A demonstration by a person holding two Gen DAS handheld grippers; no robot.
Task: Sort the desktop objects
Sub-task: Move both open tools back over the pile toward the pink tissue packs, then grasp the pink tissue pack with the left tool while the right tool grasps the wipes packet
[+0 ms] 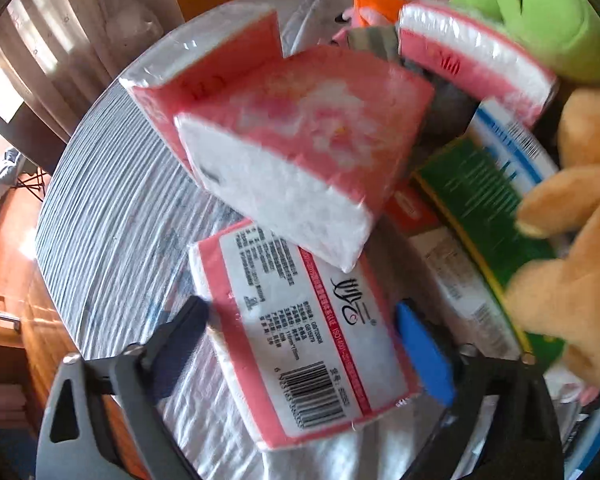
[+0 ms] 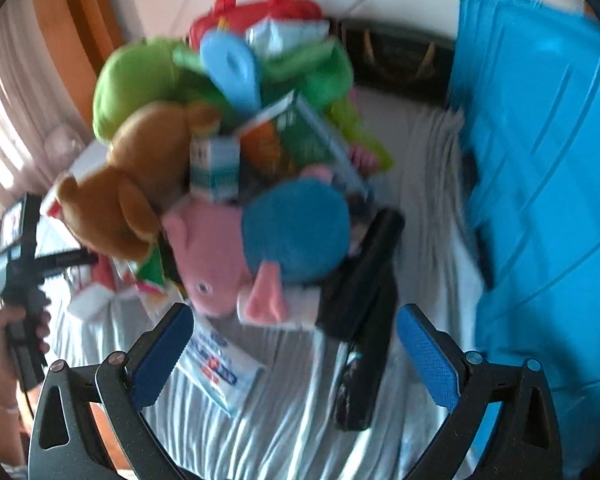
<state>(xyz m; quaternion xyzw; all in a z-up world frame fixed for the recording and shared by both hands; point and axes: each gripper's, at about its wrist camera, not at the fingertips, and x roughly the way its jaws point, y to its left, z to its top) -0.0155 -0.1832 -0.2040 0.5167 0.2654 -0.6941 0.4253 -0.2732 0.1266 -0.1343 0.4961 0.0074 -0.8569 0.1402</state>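
Tissue packs: four pink-and-white plastic-wrapped tissue packs lay heaped on the round worktop – the barcode-labelled pack lay flat, nearest the camera, under a tilted pack.
Left gripper: fingers spread wide either side of the labelled pack – not pressing it.
Toy heap: brown plush bear, pink plush pig, blue round plush piled together.
Right gripper: fingers wide, holding nothing, above the striped cloth.
Blue plastic bin: at the right.

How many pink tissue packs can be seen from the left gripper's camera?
4. One lies label-up between the fingers, one leans above it, one stands behind, one is upper right. Others may be hidden.
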